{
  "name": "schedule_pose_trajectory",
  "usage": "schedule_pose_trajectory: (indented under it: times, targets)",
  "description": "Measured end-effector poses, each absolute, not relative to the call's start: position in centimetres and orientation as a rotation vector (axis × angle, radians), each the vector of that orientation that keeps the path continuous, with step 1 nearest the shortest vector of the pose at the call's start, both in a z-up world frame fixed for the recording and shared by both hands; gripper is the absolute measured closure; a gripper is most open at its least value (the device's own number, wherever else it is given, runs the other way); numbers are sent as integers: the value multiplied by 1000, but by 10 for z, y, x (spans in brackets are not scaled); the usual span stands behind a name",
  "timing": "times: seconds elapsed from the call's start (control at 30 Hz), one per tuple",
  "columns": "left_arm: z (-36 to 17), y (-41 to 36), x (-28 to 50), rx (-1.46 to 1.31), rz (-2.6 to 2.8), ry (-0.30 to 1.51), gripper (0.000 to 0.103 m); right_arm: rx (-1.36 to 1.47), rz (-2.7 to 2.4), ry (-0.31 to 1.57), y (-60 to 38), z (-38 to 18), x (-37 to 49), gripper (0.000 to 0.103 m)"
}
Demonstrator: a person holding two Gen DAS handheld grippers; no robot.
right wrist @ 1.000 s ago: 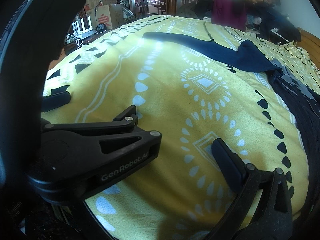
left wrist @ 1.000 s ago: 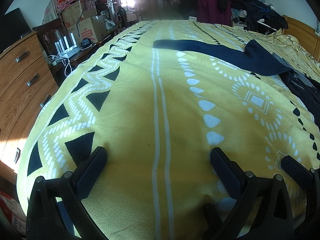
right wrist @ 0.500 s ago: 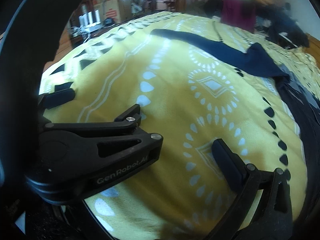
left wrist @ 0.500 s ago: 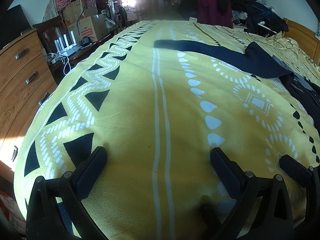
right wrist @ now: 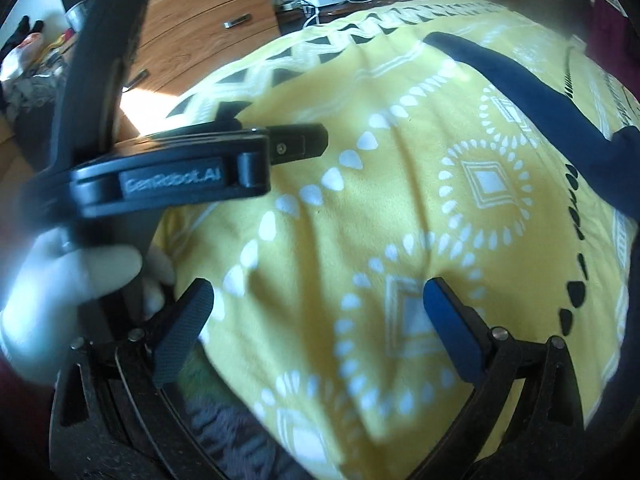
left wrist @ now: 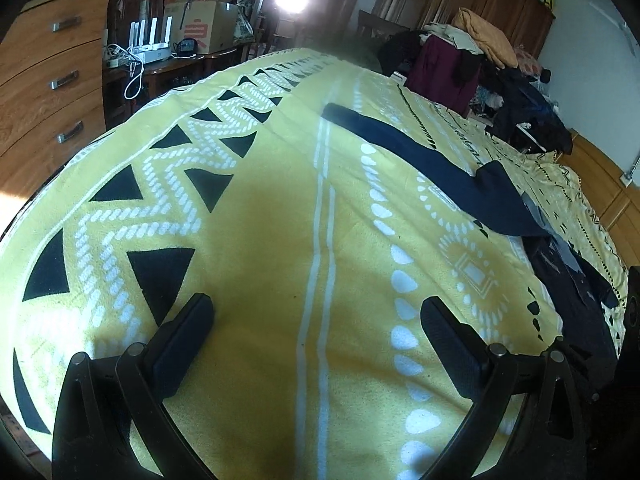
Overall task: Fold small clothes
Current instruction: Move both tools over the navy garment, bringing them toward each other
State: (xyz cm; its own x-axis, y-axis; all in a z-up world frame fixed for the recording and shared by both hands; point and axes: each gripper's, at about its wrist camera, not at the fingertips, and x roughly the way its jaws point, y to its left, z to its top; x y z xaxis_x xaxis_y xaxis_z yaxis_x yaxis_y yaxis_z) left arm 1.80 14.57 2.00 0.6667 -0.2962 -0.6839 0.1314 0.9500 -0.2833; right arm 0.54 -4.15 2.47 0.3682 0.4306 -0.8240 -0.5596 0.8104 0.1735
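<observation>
A dark navy garment [left wrist: 448, 168] lies spread across the far right of the yellow patterned blanket [left wrist: 256, 216], one long part reaching left and a darker part [left wrist: 572, 300] running down the right edge. My left gripper [left wrist: 316, 320] hovers open over bare blanket, well short of the garment. My right gripper [right wrist: 318, 316] is open too, over the blanket's diamond pattern. The navy garment [right wrist: 516, 76] is far ahead of it on the right. In the right wrist view a gloved hand [right wrist: 60, 280] holds the left gripper, with one of its fingers [right wrist: 298, 145] pointing right.
A wooden dresser [left wrist: 52, 80] stands left of the bed. Beyond it are a desk with a router and cables [left wrist: 148, 48] and cardboard boxes [left wrist: 204, 24]. A heap of clothes [left wrist: 476, 56] sits at the bed's far end. A wooden bed board [left wrist: 600, 184] runs along the right.
Both grippers have risen and tilted, so more of the room shows. The right view has swung left, bringing the gloved hand into sight. The garment has not moved and both grippers stay open.
</observation>
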Motion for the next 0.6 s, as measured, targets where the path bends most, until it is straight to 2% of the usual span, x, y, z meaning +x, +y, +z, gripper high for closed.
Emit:
schedule_pose_trajectory:
  times: [0.17,0.33,0.47,0.6]
  targets:
    - [34,143,2,-189,-179,773,0,-232,712,919,-73,51,-24,0]
    - [78,123,-22,-261,-217,667,0,-289,700,820,-132,77,-56,0]
    - [140,104,-33,-330,-278,509,0,-335,647,737,-176,99,-70,0]
    - [248,80,-53,-315,-307,257,0,-400,556,550,-210,139,-80,0]
